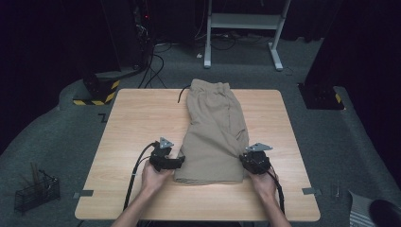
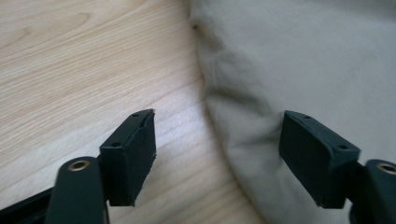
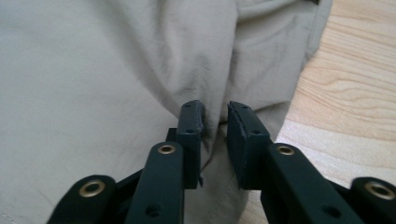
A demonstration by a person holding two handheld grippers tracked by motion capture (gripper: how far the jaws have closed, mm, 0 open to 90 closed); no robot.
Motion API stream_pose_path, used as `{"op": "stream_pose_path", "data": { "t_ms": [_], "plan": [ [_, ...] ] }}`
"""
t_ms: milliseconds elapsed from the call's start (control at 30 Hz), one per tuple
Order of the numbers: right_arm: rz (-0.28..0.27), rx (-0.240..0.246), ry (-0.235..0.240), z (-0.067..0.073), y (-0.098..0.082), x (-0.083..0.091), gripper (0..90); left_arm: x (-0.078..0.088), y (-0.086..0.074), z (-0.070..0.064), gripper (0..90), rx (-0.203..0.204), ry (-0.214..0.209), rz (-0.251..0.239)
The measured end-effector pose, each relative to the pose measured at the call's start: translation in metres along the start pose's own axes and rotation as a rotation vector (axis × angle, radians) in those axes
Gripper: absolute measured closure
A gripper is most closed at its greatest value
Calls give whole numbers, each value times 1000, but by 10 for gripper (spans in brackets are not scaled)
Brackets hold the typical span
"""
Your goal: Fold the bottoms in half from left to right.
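Khaki shorts (image 1: 215,132) lie folded lengthwise on the wooden table (image 1: 142,123), waistband at the far end, hems toward the person. My left gripper (image 1: 181,162) sits at the shorts' near left edge. It is open (image 2: 217,149), one jaw over bare wood and the other over the cloth (image 2: 303,60). My right gripper (image 1: 243,158) is at the near right edge. Its jaws (image 3: 215,126) stand close together, pinching a raised fold of the khaki fabric (image 3: 93,70).
A black cord (image 1: 182,94) lies by the waistband at the table's far side. On the floor, a wire basket (image 1: 35,191) stands at the left, a yellow-black striped base (image 1: 97,92) behind the table, and a white frame (image 1: 241,28) farther back.
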State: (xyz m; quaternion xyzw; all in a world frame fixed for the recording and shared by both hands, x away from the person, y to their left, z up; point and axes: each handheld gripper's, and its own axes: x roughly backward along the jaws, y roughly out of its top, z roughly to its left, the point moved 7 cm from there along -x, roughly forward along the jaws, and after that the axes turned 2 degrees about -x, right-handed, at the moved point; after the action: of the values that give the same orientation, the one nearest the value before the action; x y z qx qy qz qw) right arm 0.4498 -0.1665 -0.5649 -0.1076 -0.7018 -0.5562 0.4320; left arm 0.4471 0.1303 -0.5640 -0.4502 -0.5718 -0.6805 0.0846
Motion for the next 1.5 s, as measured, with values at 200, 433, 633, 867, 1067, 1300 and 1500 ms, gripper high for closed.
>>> {"op": "stream_pose_path", "data": {
  "t_ms": [200,433,633,867,1067,1300,1500],
  "plan": [
    [-8,45,10,10,-3,2,872,-2,-6,-4,274,-50,28,16],
    [-17,104,67,37,-18,15,883,20,-29,-6,274,-47,41,0],
    [-8,94,138,45,-19,21,799,28,-34,-2,264,-33,31,8],
    [-96,-7,131,34,25,15,671,18,-2,4,257,5,16,-61],
    [43,19,117,34,35,-20,872,15,8,3,260,12,9,-77],
    [-110,68,35,26,56,14,892,13,6,7,265,9,26,-57],
    [-8,23,-18,1,32,-7,877,2,4,2,260,18,2,-36]
  ]
}}
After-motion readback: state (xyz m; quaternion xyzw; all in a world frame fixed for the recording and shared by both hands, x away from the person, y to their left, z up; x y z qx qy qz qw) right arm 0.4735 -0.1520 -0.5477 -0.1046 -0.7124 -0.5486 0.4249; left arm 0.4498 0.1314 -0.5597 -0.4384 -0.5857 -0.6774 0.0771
